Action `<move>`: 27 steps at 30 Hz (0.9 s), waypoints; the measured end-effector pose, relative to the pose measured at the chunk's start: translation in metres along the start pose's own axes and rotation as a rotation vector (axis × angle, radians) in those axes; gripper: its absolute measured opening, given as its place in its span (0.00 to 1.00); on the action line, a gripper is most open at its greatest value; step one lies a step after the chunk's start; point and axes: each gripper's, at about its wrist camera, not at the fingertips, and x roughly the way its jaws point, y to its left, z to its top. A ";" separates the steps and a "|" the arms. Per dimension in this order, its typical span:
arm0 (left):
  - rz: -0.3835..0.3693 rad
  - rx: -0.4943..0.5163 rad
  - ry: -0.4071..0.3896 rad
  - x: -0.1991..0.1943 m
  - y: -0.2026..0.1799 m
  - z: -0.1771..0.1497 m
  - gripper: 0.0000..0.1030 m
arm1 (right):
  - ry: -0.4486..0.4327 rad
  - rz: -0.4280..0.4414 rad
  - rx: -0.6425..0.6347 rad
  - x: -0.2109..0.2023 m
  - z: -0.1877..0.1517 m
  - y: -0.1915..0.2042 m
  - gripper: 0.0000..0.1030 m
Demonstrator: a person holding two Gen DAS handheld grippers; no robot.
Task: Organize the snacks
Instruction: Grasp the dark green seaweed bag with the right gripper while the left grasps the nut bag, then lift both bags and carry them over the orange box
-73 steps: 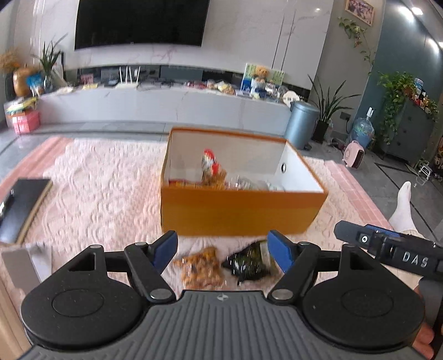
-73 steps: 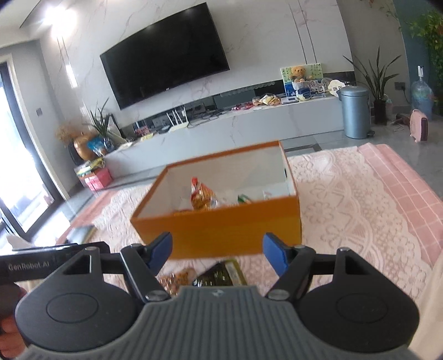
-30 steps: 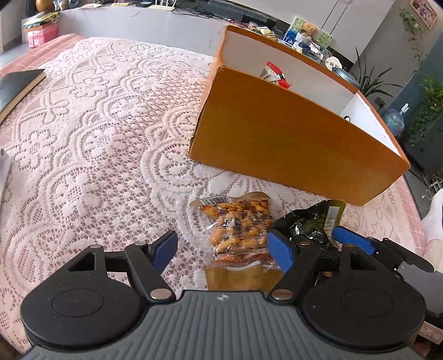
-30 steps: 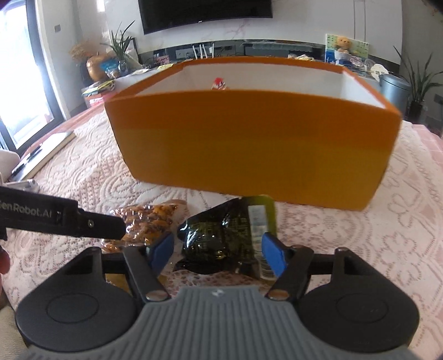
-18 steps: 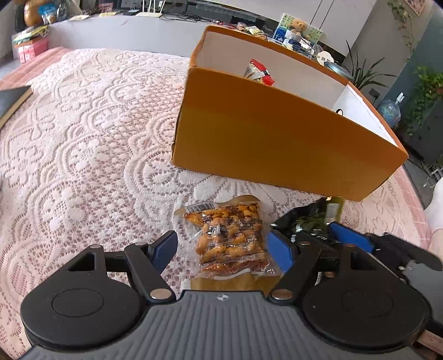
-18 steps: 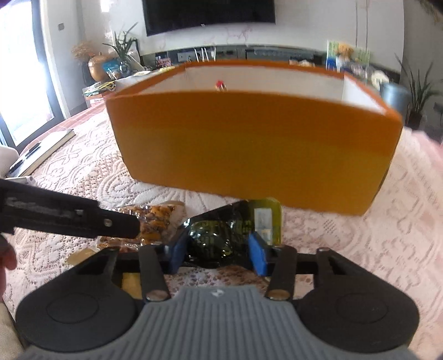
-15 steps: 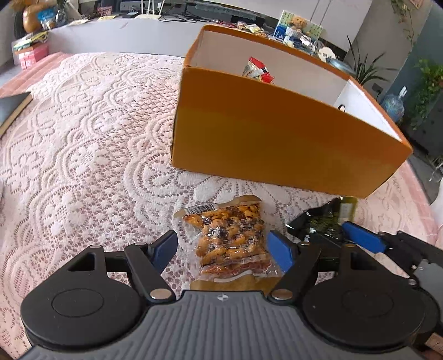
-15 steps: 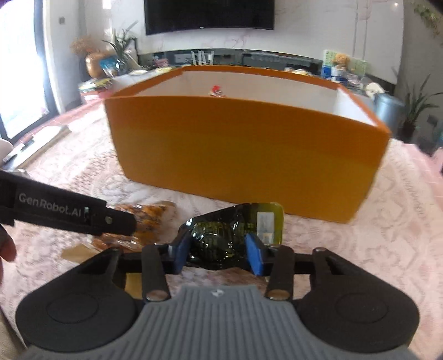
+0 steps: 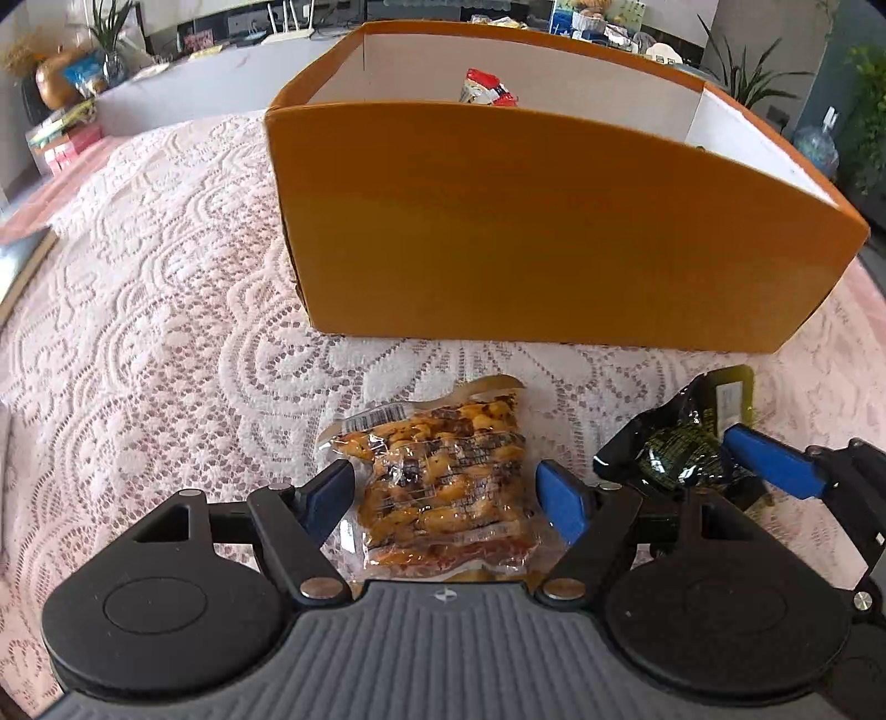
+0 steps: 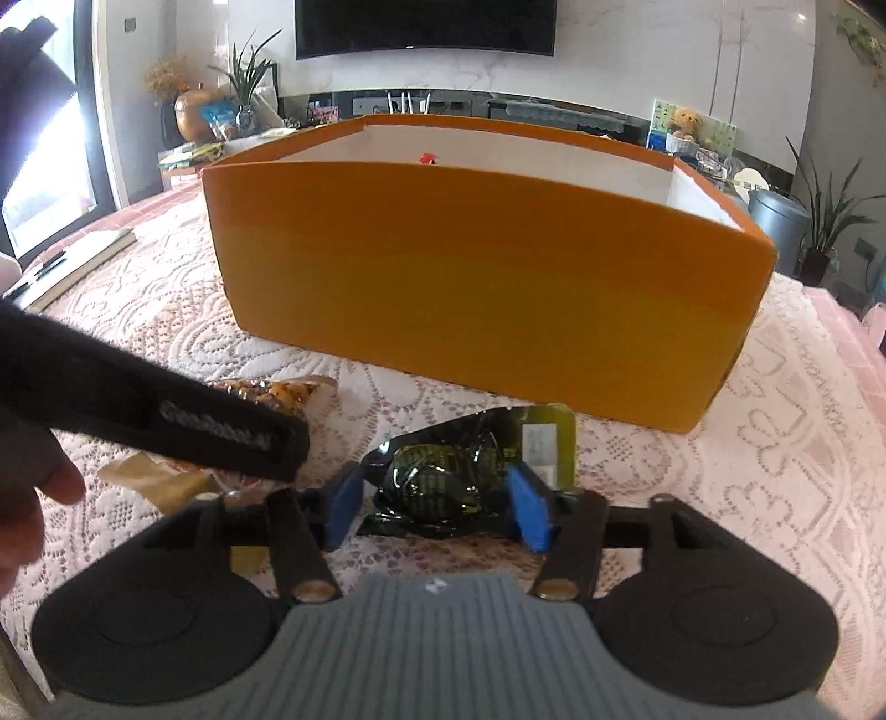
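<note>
Since a second ago our left gripper [image 9: 443, 493] has slid sideways along the front of the orange box [image 9: 531, 221], so the clear packet of nuts [image 9: 443, 471] now lies squarely between its blue fingers [image 9: 329, 490], with a gap on each side and nothing pinched; its jaws stand wide. Our right gripper [image 10: 440, 501] has just been opening again after a squeeze, and the dark green snack pouch [image 10: 448, 473] sits between its pads. From the right wrist view we cannot be sure whether the pads still touch the wrapper or have only just let go; the pouch looks to rest on the lace cloth [image 10: 747, 471].

Both packets lie on the cloth just in front of the box's long near wall, the nuts towards the box's left end and the green pouch towards its middle, close beside each other but apart. Neither touches the box. The pouch's yellow-green flap with a white label points at the box wall.

Inside the box a red and white snack wrapper [image 9: 487, 91] pokes above the near wall, against the white inner lining.

Beyond the box's left end a dark book [image 9: 22, 260] lies at the edge of the cloth. Behind the box, across the room, a black television [image 10: 423, 27] hangs on the marble wall, and a grey bin [image 10: 775, 219] stands past the box's right corner.
</note>
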 end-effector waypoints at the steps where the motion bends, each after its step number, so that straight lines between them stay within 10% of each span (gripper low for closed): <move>1: 0.002 0.005 -0.003 0.001 -0.001 -0.001 0.86 | 0.000 -0.002 -0.001 0.002 -0.001 0.000 0.61; 27: -0.045 -0.004 -0.118 -0.044 0.017 -0.012 0.75 | -0.100 -0.080 -0.103 -0.018 -0.006 0.017 0.54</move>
